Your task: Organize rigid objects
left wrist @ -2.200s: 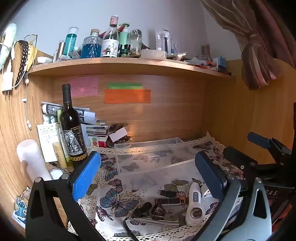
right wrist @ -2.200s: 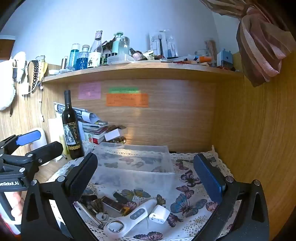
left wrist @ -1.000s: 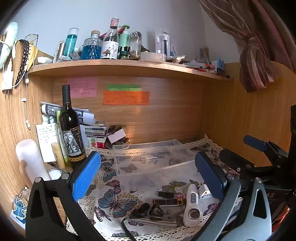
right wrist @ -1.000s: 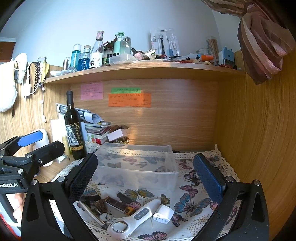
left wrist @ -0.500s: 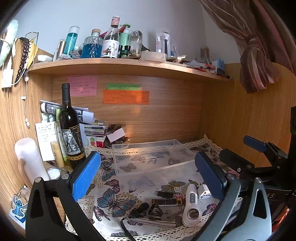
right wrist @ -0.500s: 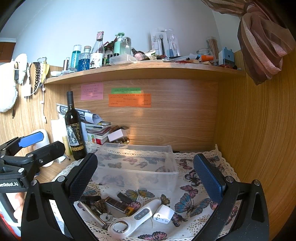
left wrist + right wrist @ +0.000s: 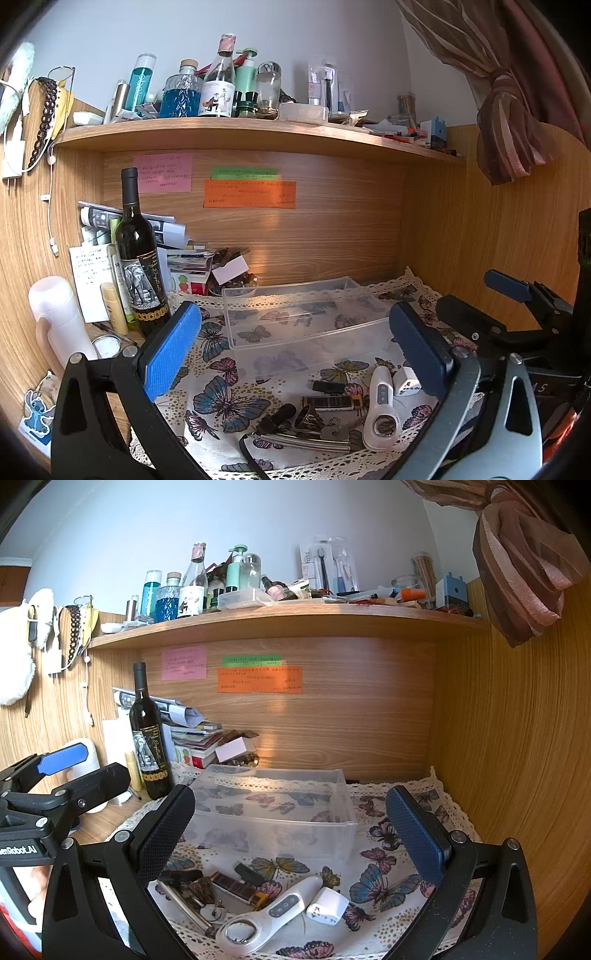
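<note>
Both tongs, left gripper (image 7: 295,343) and right gripper (image 7: 290,825), gape empty above near clutter, the clear plastic rectangular bin (image 7: 273,805) beyond, wooden walls close.

Butterfly-print cloth (image 7: 384,882) — clear bin (image 7: 273,812), white thermometer (image 7: 280,912).

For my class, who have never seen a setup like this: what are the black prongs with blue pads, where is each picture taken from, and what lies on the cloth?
Each picture comes from a camera on a hand-held tool, looking forward between its two fingers. A person holds one in each hand. The left tool and the right tool are both open and hold nothing. Each view also shows the other tool at its edge. On the butterfly cloth stands an empty clear plastic box. In front of it lie small items: a white handheld device, a white plug adapter, a lighter and keys.
</note>
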`<state>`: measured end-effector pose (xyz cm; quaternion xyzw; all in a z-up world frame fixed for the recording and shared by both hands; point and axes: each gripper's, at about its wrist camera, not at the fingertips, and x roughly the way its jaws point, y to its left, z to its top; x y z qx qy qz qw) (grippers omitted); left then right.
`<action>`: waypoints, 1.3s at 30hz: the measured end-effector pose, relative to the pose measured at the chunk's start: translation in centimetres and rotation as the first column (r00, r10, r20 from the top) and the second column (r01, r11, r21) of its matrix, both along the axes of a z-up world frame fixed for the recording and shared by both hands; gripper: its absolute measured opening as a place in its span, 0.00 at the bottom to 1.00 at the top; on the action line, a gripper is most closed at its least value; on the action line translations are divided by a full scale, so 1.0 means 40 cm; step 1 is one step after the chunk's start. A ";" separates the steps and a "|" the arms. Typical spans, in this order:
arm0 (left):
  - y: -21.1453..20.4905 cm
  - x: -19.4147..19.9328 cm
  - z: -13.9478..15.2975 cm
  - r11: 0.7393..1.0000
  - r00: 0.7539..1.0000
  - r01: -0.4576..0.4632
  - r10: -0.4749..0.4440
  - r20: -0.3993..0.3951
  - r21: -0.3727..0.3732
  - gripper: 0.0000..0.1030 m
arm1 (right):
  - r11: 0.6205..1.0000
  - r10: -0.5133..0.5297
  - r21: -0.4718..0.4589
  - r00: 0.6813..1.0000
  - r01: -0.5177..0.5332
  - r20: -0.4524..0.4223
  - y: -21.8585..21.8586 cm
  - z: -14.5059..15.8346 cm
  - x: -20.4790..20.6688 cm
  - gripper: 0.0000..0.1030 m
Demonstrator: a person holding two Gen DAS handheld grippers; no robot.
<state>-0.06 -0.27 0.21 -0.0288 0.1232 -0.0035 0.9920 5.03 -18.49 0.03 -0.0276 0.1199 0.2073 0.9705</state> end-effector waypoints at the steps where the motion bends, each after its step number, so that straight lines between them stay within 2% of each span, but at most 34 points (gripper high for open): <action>1: 0.000 0.000 0.000 1.000 1.000 0.000 0.000 0.000 0.000 1.00 | 1.000 0.000 0.001 1.000 0.000 0.000 -0.001 0.000 0.000 1.00; 23: 0.002 -0.001 -0.001 1.000 1.000 0.009 -0.009 -0.007 -0.012 1.00 | 1.000 0.008 0.013 1.000 -0.008 -0.009 0.001 -0.003 0.000 1.00; 26: 0.006 0.005 -0.005 1.000 1.000 0.004 -0.004 -0.019 -0.013 0.92 | 1.000 0.003 0.012 1.000 -0.003 -0.013 0.002 -0.004 0.002 1.00; 27: 0.009 0.006 -0.007 1.000 1.000 0.002 -0.003 -0.024 -0.014 0.86 | 1.000 0.003 0.012 1.000 -0.003 -0.015 0.001 -0.005 0.004 1.00; 33: 0.057 0.037 -0.040 0.999 0.994 -0.017 0.011 -0.106 -0.051 0.79 | 1.000 -0.010 0.000 0.998 0.010 -0.063 -0.014 -0.022 0.025 0.88; 39: 0.103 0.068 -0.123 0.997 0.971 -0.048 0.032 -0.237 -0.061 0.79 | 0.999 -0.040 -0.032 0.989 0.036 -0.141 -0.042 -0.073 0.057 0.84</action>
